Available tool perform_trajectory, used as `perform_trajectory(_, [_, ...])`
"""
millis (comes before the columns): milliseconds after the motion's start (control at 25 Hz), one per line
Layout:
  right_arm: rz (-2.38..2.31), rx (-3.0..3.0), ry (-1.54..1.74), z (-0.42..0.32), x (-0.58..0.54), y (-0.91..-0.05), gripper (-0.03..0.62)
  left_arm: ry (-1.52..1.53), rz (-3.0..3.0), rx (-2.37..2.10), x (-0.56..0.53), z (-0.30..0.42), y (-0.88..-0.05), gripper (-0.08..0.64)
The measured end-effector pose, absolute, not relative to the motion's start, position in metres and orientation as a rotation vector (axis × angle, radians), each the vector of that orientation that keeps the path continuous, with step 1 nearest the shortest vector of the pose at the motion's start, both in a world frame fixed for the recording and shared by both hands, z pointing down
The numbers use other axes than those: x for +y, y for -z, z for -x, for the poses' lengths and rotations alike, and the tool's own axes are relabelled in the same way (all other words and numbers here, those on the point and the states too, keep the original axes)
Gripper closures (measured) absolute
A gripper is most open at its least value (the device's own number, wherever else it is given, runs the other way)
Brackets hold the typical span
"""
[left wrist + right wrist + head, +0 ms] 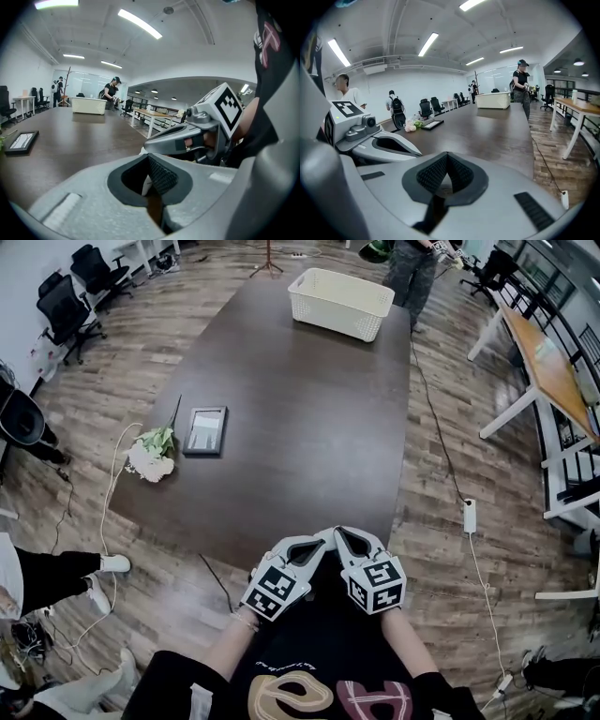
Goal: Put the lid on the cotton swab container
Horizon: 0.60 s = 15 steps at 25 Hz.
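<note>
No cotton swab container or lid shows in any view. My left gripper (322, 539) and right gripper (341, 535) are held side by side against the person's body, just short of the near edge of the dark table (309, 427). Their tips almost touch. In the left gripper view the left gripper (152, 180) has its jaws together with nothing between them, and the right gripper (187, 140) lies close beside it. In the right gripper view the pads of the right gripper (445, 180) meet with nothing held, and the left gripper (379, 143) sits at its left.
On the table are a white basket (339, 302) at the far end, a picture frame (205, 430) at the left, and a flower bunch (153, 454) on the left edge. A person (412, 268) stands beyond the basket. Cables and a power strip (470, 516) lie on the floor.
</note>
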State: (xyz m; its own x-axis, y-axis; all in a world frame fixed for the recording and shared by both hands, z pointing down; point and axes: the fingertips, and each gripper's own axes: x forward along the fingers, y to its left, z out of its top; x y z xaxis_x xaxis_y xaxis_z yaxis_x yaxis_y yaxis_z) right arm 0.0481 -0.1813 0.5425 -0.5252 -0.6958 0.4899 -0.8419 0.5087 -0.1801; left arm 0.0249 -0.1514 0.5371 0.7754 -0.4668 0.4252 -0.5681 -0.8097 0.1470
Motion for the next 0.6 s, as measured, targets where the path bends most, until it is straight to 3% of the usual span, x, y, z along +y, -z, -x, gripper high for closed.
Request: perform_trajectory(600, [-1.413,-2.457,-0.543,-0.049,-0.177,-0.507,0.584,-0.419,-2.743,-0.939,-0.156,-0.011,-0.509,0.554])
